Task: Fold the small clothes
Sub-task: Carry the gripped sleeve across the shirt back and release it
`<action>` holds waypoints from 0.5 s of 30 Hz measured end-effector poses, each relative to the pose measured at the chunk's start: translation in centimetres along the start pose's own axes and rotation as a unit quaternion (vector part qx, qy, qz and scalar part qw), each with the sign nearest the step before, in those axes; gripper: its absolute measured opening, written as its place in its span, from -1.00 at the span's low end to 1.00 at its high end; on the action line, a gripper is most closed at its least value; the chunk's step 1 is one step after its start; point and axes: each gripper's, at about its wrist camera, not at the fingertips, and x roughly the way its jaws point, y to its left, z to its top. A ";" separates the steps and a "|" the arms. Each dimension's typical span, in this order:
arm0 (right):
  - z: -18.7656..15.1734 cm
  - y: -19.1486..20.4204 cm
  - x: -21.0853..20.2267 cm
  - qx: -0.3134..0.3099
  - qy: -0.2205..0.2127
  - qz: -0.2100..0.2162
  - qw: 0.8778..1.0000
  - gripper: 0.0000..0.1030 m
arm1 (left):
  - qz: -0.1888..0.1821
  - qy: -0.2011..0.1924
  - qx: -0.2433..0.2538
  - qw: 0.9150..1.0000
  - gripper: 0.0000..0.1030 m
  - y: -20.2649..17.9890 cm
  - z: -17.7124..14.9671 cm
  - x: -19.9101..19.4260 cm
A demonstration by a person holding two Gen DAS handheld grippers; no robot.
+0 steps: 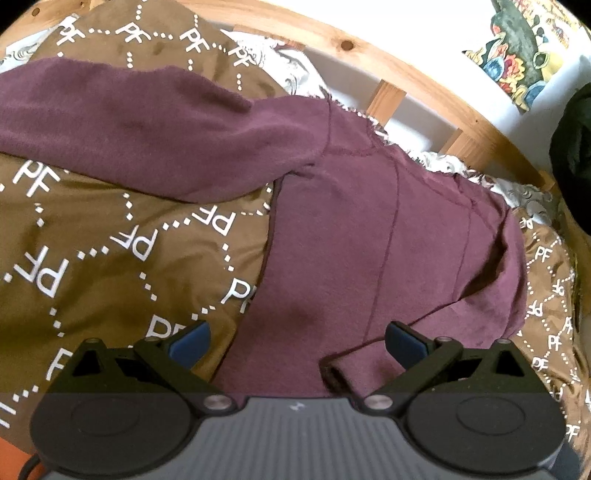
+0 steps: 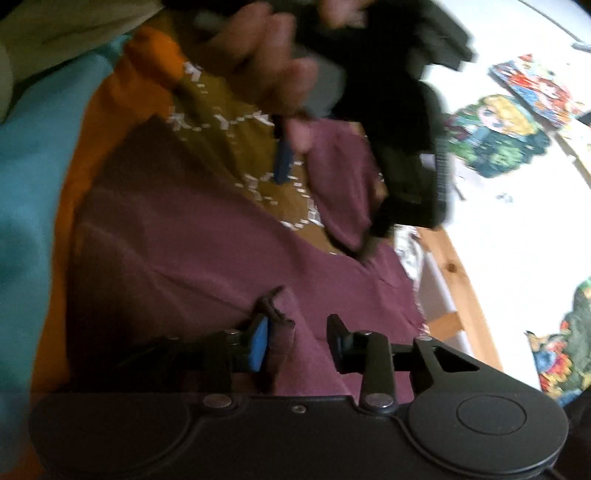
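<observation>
Maroon sweatshirt (image 1: 332, 229) on patterned bedspread (image 1: 92, 236): one sleeve (image 1: 147, 129) still spread, folding unfinished. Left gripper (image 1: 297, 341) jaws apart, empty; right gripper (image 2: 297, 341) jaws apart over fabric.

A bed fills the scene, spread with a brown cover (image 1: 92, 221) printed with white "PF" letters and dotted diamonds. A pine bed frame (image 1: 406, 70) with slats runs along its far edge against a bright white wall (image 1: 424, 33). Colourful cartoon pictures (image 2: 495, 144) hang on that wall.
</observation>
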 end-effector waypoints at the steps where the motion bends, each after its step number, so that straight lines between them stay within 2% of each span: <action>1: -0.3 -0.4 -0.2 0.005 0.005 -0.012 1.000 -0.09 | 0.002 0.006 0.001 1.000 0.99 -0.1 0.0 0.5; 3: -0.8 -1.4 -0.6 0.023 0.018 -0.041 0.999 0.19 | 0.002 0.016 0.004 1.000 0.99 -0.5 0.0 1.6; 6: -2.0 -3.9 -0.7 0.082 0.048 -0.078 0.992 0.35 | 0.006 0.018 0.022 1.000 0.99 -1.3 -0.4 2.9; 9: -3.9 -7.5 -0.4 0.182 0.081 -0.103 0.974 0.56 | 0.010 0.009 0.055 0.998 0.99 -2.3 -0.8 3.4; 12: -5.4 -10.2 -0.8 0.264 0.076 -0.109 0.955 0.77 | 0.014 0.005 0.079 0.997 0.99 -2.9 -1.3 3.5; 15: -6.7 -11.9 -0.7 0.321 0.092 -0.144 0.932 0.84 | 0.020 0.009 0.093 0.995 0.99 -3.3 -1.6 3.7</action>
